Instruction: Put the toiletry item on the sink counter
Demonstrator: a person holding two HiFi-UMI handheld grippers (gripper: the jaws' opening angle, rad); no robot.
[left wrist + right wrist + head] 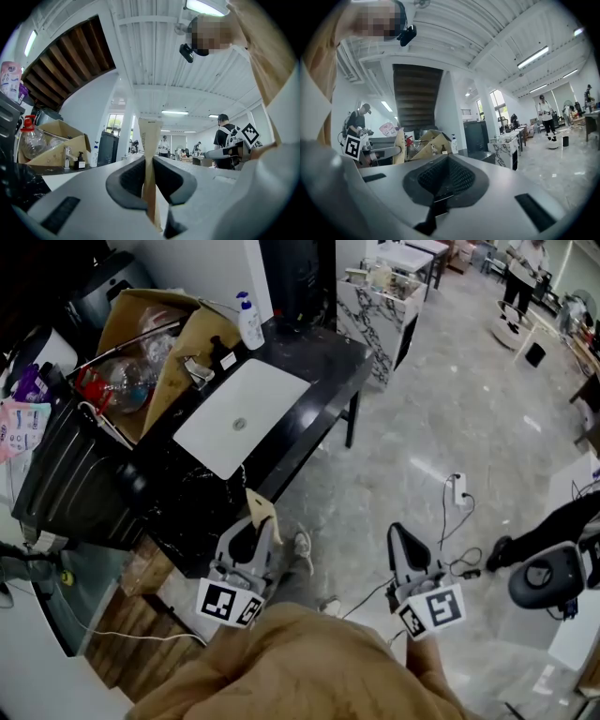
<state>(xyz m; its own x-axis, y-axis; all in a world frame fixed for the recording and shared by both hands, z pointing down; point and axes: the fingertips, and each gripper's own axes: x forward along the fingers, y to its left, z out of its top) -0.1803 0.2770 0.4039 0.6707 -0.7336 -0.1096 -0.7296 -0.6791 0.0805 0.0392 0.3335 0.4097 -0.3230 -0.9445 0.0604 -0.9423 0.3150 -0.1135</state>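
Observation:
A flat tan toiletry tube [260,506] stands upright between the jaws of my left gripper [255,532], which is shut on it. In the left gripper view the tube [149,145] is pinched between the dark pads [132,180] of the left gripper [151,185]. It hangs over the floor, just off the near corner of the black sink counter [323,352] with its white basin [239,413]. My right gripper [401,538] is to the right over the floor; in its own view the right gripper [446,180] has its jaws closed with nothing between them.
A white pump bottle [249,322] stands at the counter's far edge beside an open cardboard box [187,338] of bottles. A dark cabinet [70,479] sits left of the counter. Cables and a power strip [459,488] lie on the floor; a person [525,263] stands far off.

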